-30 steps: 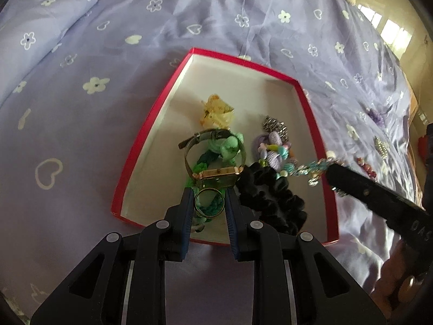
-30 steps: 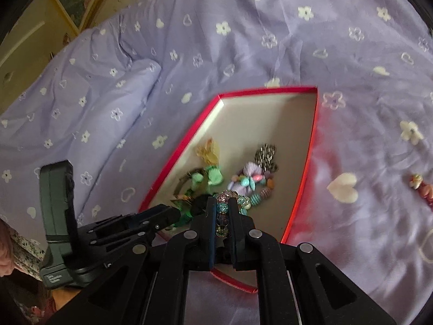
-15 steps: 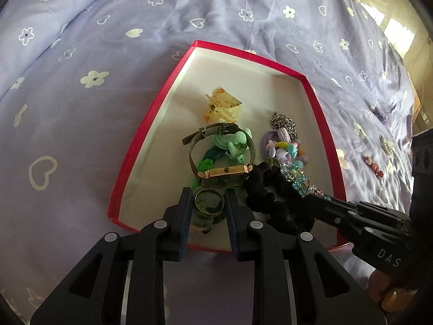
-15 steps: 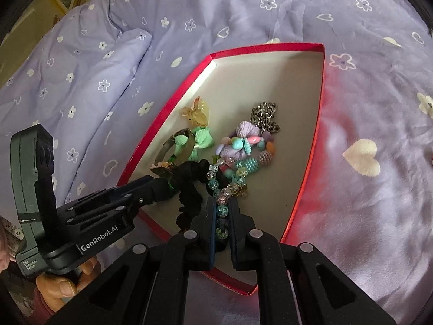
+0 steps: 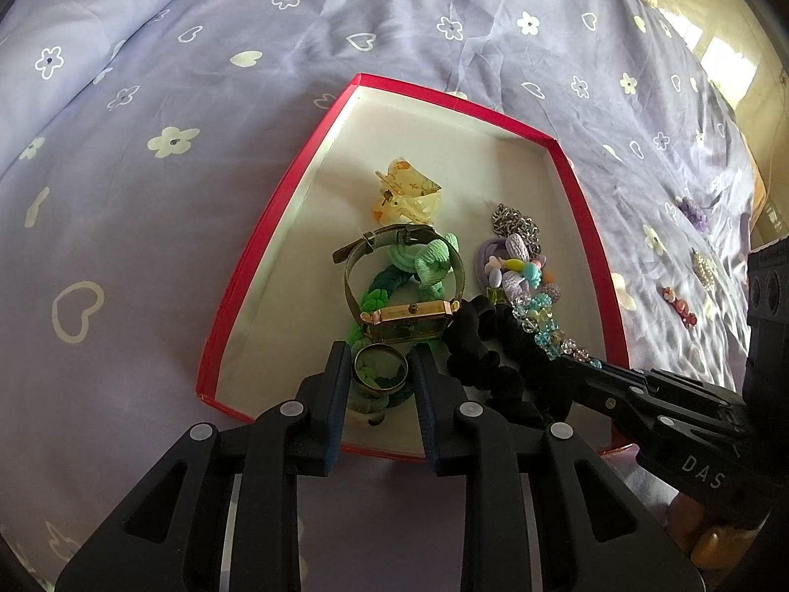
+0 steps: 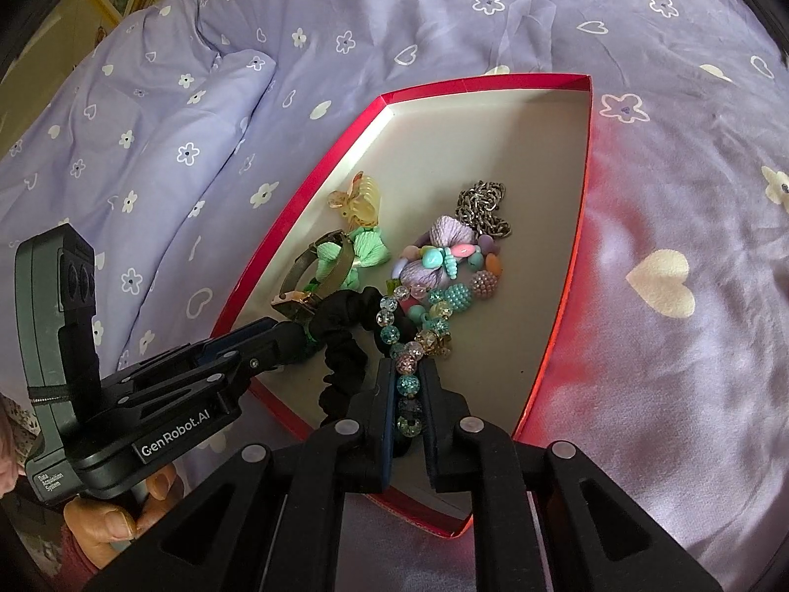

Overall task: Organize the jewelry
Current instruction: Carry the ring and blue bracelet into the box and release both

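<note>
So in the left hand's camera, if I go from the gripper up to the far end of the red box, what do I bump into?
left gripper holding the ring → gold watch → mint green knot → yellow hair claw → bare floor of the red box

Matte black hand-held gripper [image 6: 408, 380], blue-lined fingers [image 6: 389, 409], silver screws, white "GenRobot.AI" lettering, bare-skinned hand [image 6: 118, 508].

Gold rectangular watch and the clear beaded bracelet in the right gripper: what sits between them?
The black fabric scrunchie lies between the gold rectangular watch and the clear beaded bracelet, touching both; the left wrist view shows it.
</note>
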`<state>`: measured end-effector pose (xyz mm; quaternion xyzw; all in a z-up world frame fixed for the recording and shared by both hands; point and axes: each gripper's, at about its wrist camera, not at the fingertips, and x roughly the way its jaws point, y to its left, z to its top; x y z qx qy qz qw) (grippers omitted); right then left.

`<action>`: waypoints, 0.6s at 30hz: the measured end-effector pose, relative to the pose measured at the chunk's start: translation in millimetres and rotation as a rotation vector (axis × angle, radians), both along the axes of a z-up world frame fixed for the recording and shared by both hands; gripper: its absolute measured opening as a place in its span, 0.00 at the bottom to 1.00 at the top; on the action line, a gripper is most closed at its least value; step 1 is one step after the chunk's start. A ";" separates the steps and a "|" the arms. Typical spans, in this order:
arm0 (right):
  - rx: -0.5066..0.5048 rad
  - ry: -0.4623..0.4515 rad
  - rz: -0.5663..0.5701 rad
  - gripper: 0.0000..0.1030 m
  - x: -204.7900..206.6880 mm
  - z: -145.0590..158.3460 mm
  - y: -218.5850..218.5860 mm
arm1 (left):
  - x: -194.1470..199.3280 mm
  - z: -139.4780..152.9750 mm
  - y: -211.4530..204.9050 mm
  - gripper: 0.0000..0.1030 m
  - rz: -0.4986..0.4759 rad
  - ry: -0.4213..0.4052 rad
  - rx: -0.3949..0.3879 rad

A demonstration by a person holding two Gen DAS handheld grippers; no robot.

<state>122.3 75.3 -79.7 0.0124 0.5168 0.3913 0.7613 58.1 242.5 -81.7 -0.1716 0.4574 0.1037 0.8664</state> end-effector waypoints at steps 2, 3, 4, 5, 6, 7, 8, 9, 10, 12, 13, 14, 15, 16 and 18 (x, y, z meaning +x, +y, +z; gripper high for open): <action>0.001 0.001 -0.001 0.11 0.3 0.4 -0.1 | -0.1 0.1 -0.2 0.24 -0.001 -0.001 0.000; 0.002 0.001 -0.002 0.11 0.3 0.3 0.0 | -0.4 -0.1 -0.3 0.25 -0.002 -0.001 0.000; 0.004 0.003 -0.003 0.11 0.2 0.3 -0.6 | -0.6 0.0 -0.6 0.25 -0.004 0.000 0.000; 0.006 0.004 -0.004 0.11 0.4 0.5 -0.8 | -0.8 0.1 -0.3 0.26 -0.005 0.000 0.000; 0.007 0.006 -0.005 0.11 0.9 0.5 -1.0 | -1.0 0.3 -0.5 0.27 -0.006 0.001 0.000; 0.009 0.007 -0.006 0.11 1.3 0.5 -1.3 | -1.3 0.1 -0.5 0.27 -0.006 0.003 0.002; 0.011 0.009 -0.007 0.11 1.6 0.5 -1.6 | -1.1 0.1 -0.5 0.27 -0.007 0.004 0.001; 0.013 0.011 -0.008 0.12 1.9 0.5 -1.8 | -1.4 0.3 -0.5 0.27 -0.008 0.004 0.002; 0.014 0.012 -0.009 0.13 2.0 0.3 -1.5 | -1.6 0.4 -1.0 0.27 -0.007 0.004 0.002; 0.018 0.013 -0.008 0.15 1.7 0.8 -1.8 | -1.7 0.3 -1.1 0.28 -0.007 0.004 0.000; 0.021 0.015 -0.008 0.17 1.8 0.9 -2.3 | -2.3 0.6 -1.4 0.28 -0.008 0.003 -0.002; 0.024 0.016 -0.008 0.18 1.8 1.4 -2.5 | -2.7 0.6 -1.5 0.29 -0.009 0.003 -0.002; 0.026 0.017 -0.008 0.20 1.6 2.0 -2.5 | -3.3 1.2 -2.1 0.29 -0.009 0.003 -0.002; 0.028 0.016 -0.008 0.22 1.1 2.4 -2.7 | -3.9 1.9 -2.6 0.30 -0.009 0.003 -0.001; 0.031 0.014 -0.010 0.26 0.4 3.4 -2.9 | -4.9 3.3 -3.1 0.31 -0.009 0.002 0.000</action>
